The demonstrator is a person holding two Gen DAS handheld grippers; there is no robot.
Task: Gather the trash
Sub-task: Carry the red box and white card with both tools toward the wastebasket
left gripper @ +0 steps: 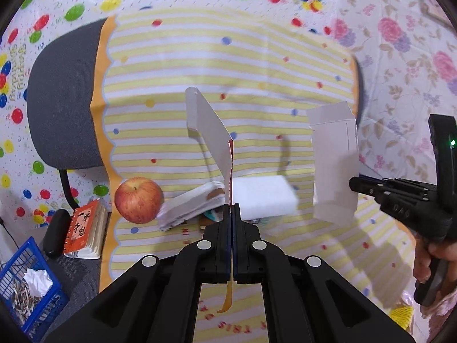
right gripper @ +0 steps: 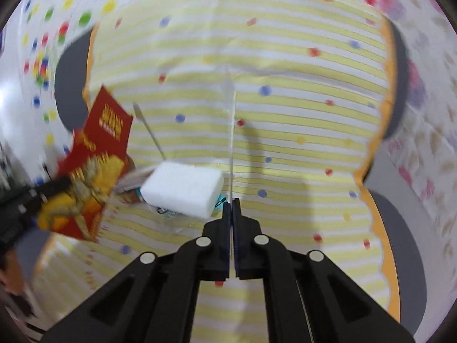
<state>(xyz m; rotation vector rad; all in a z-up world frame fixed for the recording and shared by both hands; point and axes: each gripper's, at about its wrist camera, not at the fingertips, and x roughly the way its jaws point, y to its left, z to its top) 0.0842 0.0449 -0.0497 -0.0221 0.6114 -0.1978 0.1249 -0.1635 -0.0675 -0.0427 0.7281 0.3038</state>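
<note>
Carton piece [left gripper: 210, 131] clamped edge-on in left gripper [left gripper: 232, 207], jaws fully closed, standing up at 12 o'clock from tips; red print visible on it in right view [right gripper: 91, 168]. Second carton piece [left gripper: 334, 163], white side showing, pinched in right gripper [left gripper: 352, 184], jaws closed. White block [left gripper: 262, 200], wrapper [left gripper: 188, 208], apple [left gripper: 139, 200] on striped cloth [left gripper: 228, 65]. Blue basket [left gripper: 28, 291] at 8 o'clock, paper scraps inside.
</note>
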